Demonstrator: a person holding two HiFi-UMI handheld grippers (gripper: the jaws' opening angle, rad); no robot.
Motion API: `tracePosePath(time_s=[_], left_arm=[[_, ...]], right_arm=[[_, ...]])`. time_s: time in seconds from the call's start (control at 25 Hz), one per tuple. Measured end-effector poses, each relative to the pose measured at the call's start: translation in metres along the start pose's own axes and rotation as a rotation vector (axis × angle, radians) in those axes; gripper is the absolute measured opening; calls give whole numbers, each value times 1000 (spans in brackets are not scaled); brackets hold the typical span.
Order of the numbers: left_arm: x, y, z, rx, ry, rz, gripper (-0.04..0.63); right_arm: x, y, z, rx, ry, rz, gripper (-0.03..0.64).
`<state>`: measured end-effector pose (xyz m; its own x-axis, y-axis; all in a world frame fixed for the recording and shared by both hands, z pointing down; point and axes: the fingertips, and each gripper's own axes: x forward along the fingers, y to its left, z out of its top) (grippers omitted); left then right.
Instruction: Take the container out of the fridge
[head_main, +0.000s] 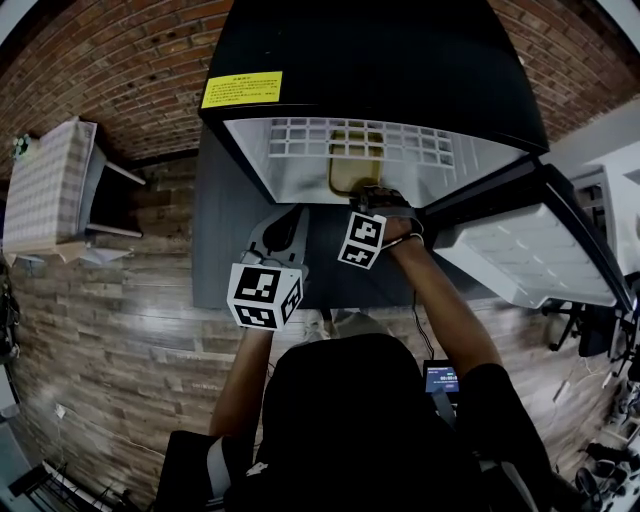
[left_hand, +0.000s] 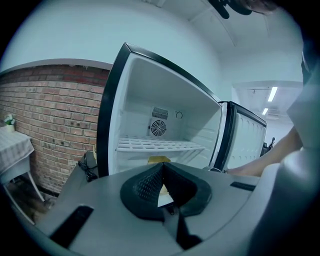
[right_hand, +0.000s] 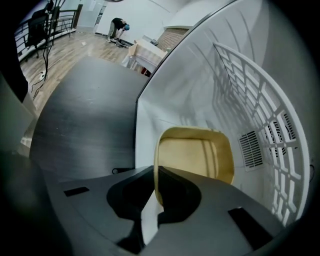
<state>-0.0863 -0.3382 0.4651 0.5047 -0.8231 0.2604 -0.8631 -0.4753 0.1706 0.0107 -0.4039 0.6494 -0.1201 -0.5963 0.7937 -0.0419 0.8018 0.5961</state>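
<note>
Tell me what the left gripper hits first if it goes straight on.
Probably the yellow container on the fridge floor, below the wire shelf: it sits just beyond the left gripper's shut jaw tips. Depth is unclear, but nothing nearer shows.

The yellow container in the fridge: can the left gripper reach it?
Probably yes: the door stands open and nothing lies between the left gripper and container, though the right gripper grips its rim.

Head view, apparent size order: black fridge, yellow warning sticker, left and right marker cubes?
1. Black fridge.
2. Left black-and-white marker cube; nearer the camera, so it may only look bigger.
3. Right marker cube and yellow rectangular warning sticker: about alike, not ranked.
</note>
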Motion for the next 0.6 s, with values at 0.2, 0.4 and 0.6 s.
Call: tracePosePath(time_s=[0.2,0.4,0.6], left_arm=[[-8,-2,2,9,-8,-17,14],[-19,-1,6,22,-21,-26,12],[-33,-8,9,42,-35,-45,14]], right_arm=[[-18,8,3,2,-15,9,48],[-41,15,6,28,-28,17,48],[-66,24,13,50,-37,18,48]])
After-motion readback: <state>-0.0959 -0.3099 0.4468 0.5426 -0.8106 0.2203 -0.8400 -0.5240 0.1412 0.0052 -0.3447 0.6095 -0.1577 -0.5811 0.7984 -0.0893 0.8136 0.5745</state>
